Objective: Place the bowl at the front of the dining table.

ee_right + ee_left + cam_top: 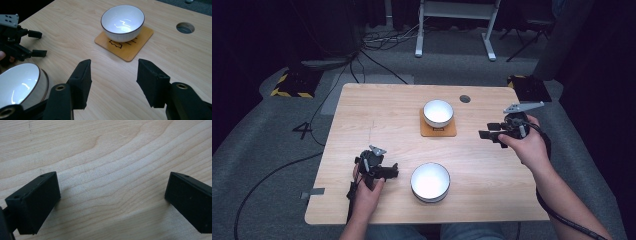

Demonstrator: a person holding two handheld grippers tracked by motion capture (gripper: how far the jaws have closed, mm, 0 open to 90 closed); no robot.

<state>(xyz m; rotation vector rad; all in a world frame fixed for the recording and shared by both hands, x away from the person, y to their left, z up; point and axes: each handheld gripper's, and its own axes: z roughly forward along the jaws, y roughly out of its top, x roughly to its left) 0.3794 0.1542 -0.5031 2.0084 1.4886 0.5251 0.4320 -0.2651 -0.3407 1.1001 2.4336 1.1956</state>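
A small white bowl (438, 112) (122, 21) stands upright on a square wooden coaster (439, 132) (132, 47) at the table's far middle. A larger white bowl (430, 181) (20, 83) sits near the front edge. My right gripper (484, 134) (113, 80) hovers right of the coaster, jaws pointing left toward it, open with nothing between them. My left gripper (394, 171) (112, 200) (37, 43) rests low just left of the larger bowl, its jaws spread wide over bare wood and holding nothing.
The wooden table (377, 110) has a round cable hole (465, 98) (185, 27) at its far right. Cables (377, 65) run over the grey floor behind, where a white desk frame (457, 30) stands. Bare wood lies between the two bowls.
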